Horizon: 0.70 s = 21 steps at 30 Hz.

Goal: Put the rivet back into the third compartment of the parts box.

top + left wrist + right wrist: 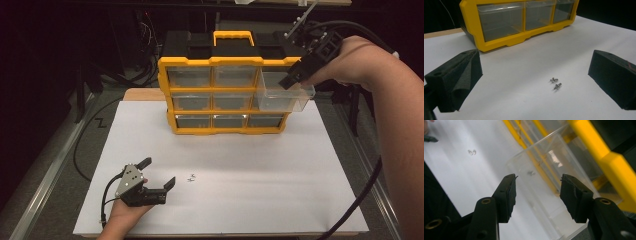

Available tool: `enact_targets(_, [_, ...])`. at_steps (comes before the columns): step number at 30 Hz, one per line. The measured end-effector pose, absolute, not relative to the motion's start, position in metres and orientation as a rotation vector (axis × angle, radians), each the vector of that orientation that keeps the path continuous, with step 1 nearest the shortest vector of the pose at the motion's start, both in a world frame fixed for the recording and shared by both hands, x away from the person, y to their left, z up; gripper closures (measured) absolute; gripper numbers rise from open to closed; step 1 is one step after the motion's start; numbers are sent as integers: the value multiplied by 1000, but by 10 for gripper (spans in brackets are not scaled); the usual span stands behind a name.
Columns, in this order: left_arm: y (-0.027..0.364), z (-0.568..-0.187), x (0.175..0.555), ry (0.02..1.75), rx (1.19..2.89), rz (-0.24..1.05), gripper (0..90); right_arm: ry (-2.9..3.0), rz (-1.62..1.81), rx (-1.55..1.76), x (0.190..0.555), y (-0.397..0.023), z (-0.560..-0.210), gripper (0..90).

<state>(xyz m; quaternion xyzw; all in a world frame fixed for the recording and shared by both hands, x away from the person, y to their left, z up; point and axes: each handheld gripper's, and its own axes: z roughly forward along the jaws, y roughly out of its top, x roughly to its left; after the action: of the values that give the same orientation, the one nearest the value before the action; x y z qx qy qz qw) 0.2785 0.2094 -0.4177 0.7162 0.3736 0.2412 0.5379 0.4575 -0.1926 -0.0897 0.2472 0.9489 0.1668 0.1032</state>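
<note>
Resting your left gripper (159, 172) at the near left of the white sheet (280, 200), you hold its jaws wide with nothing between them; in the left gripper view the black pads frame two small screws (555, 83) lying loose on the paper, just beyond the fingertips at about one o'clock and close beside each other. Farther out, at twelve o'clock, stands the yellow drawer organiser (225, 95) with its clear compartments in three rows. At its right end one clear drawer (282, 97) is pulled well out of the frame, and your right gripper (295, 77) hangs over that drawer's open top, at about two o'clock from the screws. Its jaws stand partly apart with nothing between them; in the right gripper view a small screw-like piece (531, 172) shows through the clear plastic below and beyond the pads, though it is too small to tell for certain.

The step in hand looks like a drop into the drawer, with two screws left on the sheet. Your next move likely calls for bringing a gripper down over one screw, narrowing the jaws finely, since the pair lies close enough that a careless pinch could nudge the neighbour away.
</note>
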Motion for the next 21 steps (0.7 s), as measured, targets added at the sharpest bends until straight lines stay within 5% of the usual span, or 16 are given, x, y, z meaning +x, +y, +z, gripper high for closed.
enact_targets(12, [209, -417, 279, 895, 1704, 574, 4, 2835, 484, 702, 403, -209, -107, 454])
enact_targets(21, [208, -417, 279, 891, 1700, 573, 4, 2875, 495, 699, 383, -208, -153, 351])
